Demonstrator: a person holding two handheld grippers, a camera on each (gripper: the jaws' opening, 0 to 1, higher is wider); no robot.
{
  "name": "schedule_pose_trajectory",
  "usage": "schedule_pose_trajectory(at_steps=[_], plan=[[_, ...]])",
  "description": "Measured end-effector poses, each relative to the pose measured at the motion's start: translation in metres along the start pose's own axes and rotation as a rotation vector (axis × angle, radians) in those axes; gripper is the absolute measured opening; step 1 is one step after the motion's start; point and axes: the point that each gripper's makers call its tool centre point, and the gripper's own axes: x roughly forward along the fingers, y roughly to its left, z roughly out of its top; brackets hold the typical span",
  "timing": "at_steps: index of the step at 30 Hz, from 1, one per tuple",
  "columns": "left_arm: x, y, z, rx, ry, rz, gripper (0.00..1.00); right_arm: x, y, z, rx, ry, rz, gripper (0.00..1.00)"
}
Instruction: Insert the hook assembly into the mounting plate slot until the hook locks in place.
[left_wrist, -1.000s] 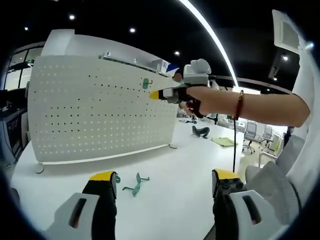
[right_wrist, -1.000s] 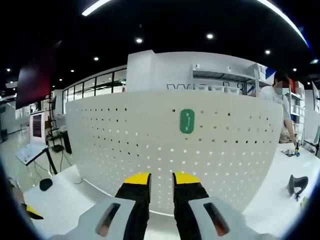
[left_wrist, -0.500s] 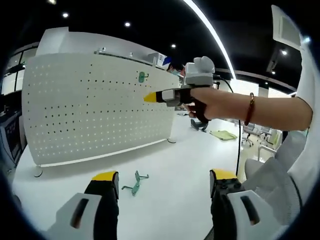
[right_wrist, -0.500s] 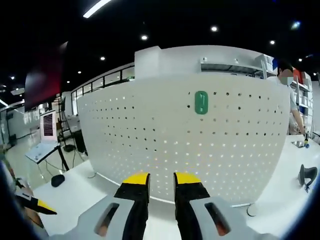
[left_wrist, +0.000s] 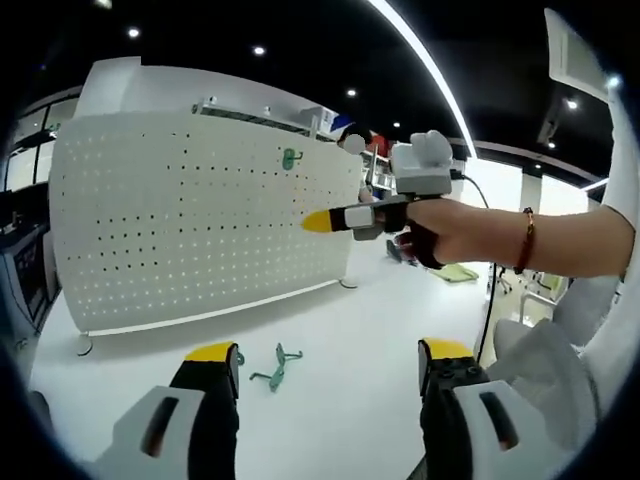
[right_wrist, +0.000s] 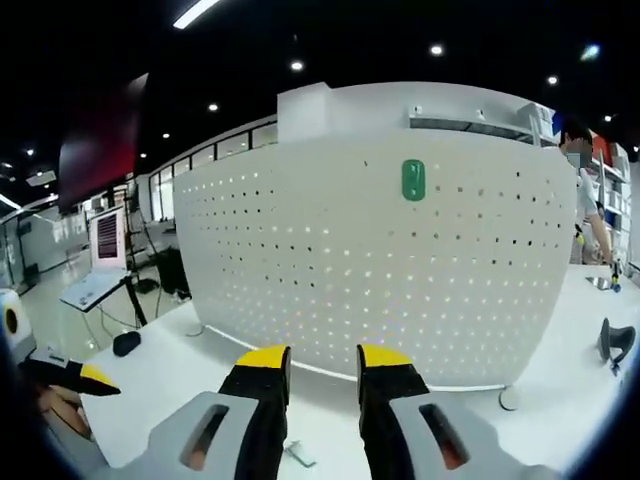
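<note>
A white pegboard (left_wrist: 190, 230) stands upright on the white table, with a small green mounting plate (left_wrist: 290, 157) near its upper right. The same green plate (right_wrist: 413, 180) sits high on the pegboard (right_wrist: 380, 270), well ahead of my right gripper (right_wrist: 323, 360). Its jaws stand close together with nothing between them. A hand holds my right gripper (left_wrist: 320, 221) in mid-air, apart from the board and below the plate. Green hook pieces (left_wrist: 275, 366) lie on the table just ahead of my left gripper (left_wrist: 328, 355), which is wide open and empty.
The table (left_wrist: 340, 330) runs on in front of the pegboard. My left gripper's yellow tip (right_wrist: 95, 377) enters from the left. A black object (right_wrist: 610, 345) rests at the far right, and a small dark item (right_wrist: 127, 343) lies left of the board. A person (right_wrist: 580, 190) stands behind it.
My right gripper has drawn back from the green plate and sunk lower, away from the pegboard. Its jaws stand slightly further apart. The hook pieces have not moved.
</note>
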Motion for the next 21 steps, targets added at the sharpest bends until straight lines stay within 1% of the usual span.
schedule_pose_trajectory(at_steps=[4,7,9,11,14,17,19,20,21], plan=[[-0.008,0.000,0.000,0.017,0.005,-0.030,0.75,-0.010,0.010,-0.008,-0.003,0.012,0.002,0.30],[-0.016,0.005,-0.001,0.020,0.007,-0.055,0.75,-0.019,0.014,-0.009,0.005,0.011,-0.008,0.31],[-0.020,0.009,-0.002,0.021,0.015,-0.066,0.75,-0.026,0.014,-0.008,-0.004,0.006,-0.044,0.31],[-0.023,0.013,-0.001,0.014,0.021,-0.076,0.75,-0.033,0.016,-0.006,0.008,0.000,-0.054,0.32],[-0.027,0.014,0.002,0.051,0.024,-0.112,0.75,-0.040,0.020,-0.006,-0.001,0.001,-0.069,0.32],[-0.025,0.017,0.005,0.056,0.027,-0.112,0.75,-0.045,0.022,-0.007,0.015,0.003,-0.074,0.32],[-0.022,0.018,0.007,0.053,0.016,-0.105,0.75,-0.046,0.024,-0.008,-0.002,0.001,-0.069,0.32],[-0.018,0.019,0.008,0.048,0.019,-0.099,0.75,-0.045,0.024,-0.009,-0.002,0.005,-0.062,0.32],[-0.016,0.019,0.008,0.051,0.019,-0.093,0.75,-0.042,0.025,-0.011,-0.009,0.006,-0.038,0.32]])
